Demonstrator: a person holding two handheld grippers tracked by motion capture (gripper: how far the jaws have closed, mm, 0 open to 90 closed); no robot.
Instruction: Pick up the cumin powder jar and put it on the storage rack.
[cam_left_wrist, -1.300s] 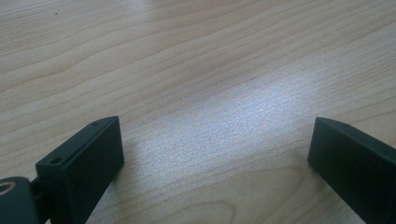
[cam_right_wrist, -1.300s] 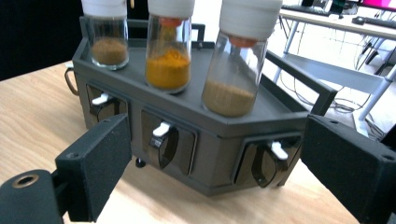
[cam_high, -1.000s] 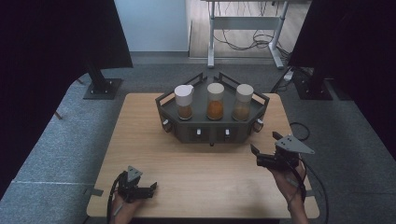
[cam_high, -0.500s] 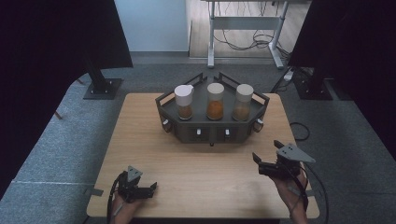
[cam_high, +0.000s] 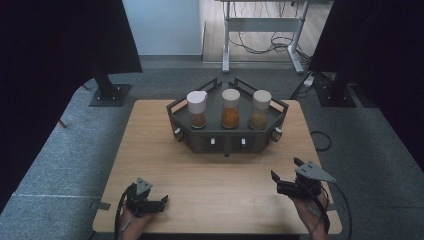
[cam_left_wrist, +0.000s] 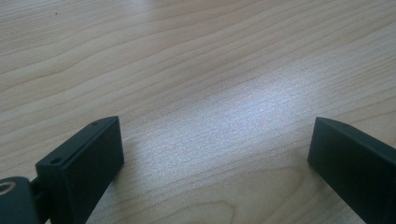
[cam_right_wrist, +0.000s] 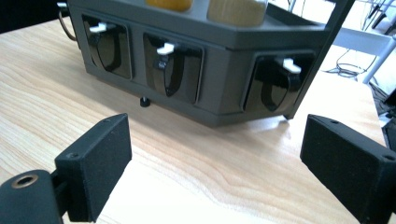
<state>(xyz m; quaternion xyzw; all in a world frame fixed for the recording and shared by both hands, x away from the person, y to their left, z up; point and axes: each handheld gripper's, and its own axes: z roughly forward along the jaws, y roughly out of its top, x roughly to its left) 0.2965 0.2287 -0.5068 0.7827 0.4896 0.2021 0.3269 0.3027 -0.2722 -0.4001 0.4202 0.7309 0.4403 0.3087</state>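
Three white-capped spice jars (cam_high: 230, 108) in one dark grey rack (cam_high: 227, 141) ahead of both gaping, empty claws: left claw (cam_high: 161, 202), right claw (cam_high: 286, 170).

Black stands (cam_high: 107, 90); desk frame (cam_high: 260, 30); grey carpet (cam_high: 60, 165)

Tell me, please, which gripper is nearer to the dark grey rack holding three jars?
Right. The right gripper sits just off the dark grey rack's front right corner; the left gripper rests farther off, at the table's near left edge.

Dark grey rack (cam_high: 227, 137), black tongs (cam_high: 280, 181)
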